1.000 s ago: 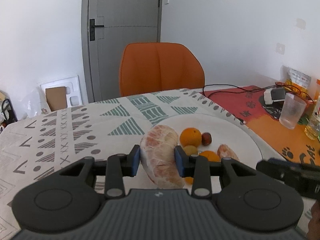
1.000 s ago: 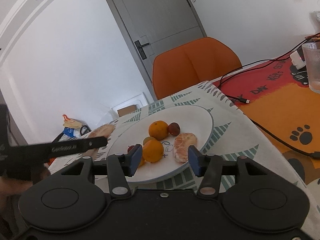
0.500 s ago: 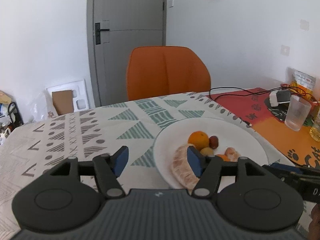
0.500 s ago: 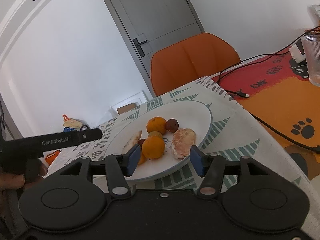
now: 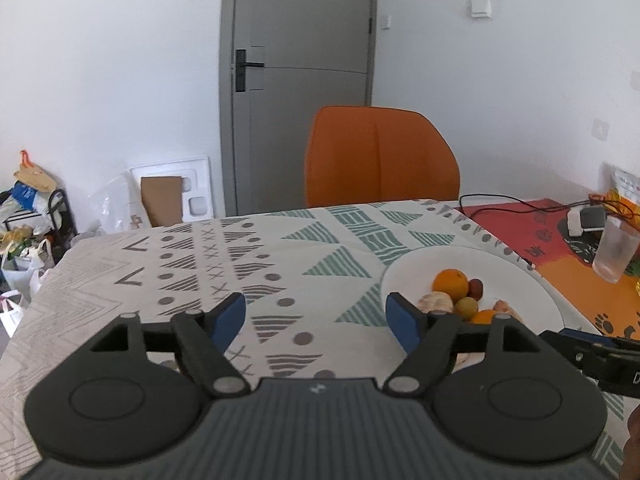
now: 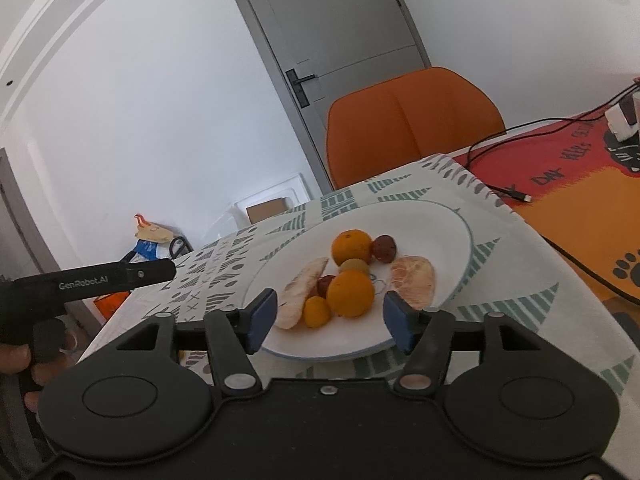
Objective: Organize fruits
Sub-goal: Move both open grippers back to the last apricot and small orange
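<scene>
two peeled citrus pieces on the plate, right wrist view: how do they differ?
Shape: the left peeled piece is long and narrow; the right peeled piece is broader and rounder.
Colour: the left one looks paler and cream-white, the right one pinker with clear segment lines.
Position: the left one lies at the left end of the fruit cluster, the right one at its right end, the large front orange between them.
Shared: both are peeled and lie on the white plate.
</scene>
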`<state>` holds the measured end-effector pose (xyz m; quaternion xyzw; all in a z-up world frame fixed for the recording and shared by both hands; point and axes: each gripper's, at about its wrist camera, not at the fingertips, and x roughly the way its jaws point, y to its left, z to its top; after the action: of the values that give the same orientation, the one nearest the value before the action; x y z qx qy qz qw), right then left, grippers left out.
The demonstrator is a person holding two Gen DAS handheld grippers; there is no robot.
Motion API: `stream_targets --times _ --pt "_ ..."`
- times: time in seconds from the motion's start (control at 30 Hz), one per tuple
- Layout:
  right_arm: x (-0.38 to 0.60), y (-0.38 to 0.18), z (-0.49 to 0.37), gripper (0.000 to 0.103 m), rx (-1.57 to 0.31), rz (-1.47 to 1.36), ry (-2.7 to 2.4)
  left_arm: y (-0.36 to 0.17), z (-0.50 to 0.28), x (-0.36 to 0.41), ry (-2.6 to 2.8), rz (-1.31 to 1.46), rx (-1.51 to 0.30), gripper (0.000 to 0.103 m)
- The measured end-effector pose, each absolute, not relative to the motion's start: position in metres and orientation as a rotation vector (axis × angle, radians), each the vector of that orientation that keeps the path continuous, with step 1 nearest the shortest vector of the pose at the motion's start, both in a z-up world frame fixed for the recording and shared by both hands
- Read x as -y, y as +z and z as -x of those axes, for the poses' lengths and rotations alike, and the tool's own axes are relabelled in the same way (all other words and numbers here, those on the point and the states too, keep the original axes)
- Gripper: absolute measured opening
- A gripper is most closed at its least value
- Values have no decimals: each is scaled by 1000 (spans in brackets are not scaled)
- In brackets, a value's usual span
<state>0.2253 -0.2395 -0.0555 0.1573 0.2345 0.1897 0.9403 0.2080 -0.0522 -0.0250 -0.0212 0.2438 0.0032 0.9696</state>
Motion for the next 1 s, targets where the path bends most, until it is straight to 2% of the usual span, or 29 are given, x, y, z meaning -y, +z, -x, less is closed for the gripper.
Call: stream_targets --times 0.17,0.23,0.37,0.53,0.63,1.0 --pt "228 -51 -223 70 -481 -303 391 -27 -195 40 24 45 -493 83" --pt "223 -48 -220 81 -472 -293 390 -29 -191 35 32 49 -497 83" --pt "216 -44 -215 89 -450 -279 388 -29 -183 25 48 59 -502 85" --pt "203 -39 -212 100 -436 -254 395 -30 -174 13 74 76 -494 93" --pt "197 -37 -210 103 -430 -242 403 -30 -172 6 81 83 -496 94" --pt "178 -38 -209 103 -452 -214 424 -39 -167 -17 118 113 -516 94"
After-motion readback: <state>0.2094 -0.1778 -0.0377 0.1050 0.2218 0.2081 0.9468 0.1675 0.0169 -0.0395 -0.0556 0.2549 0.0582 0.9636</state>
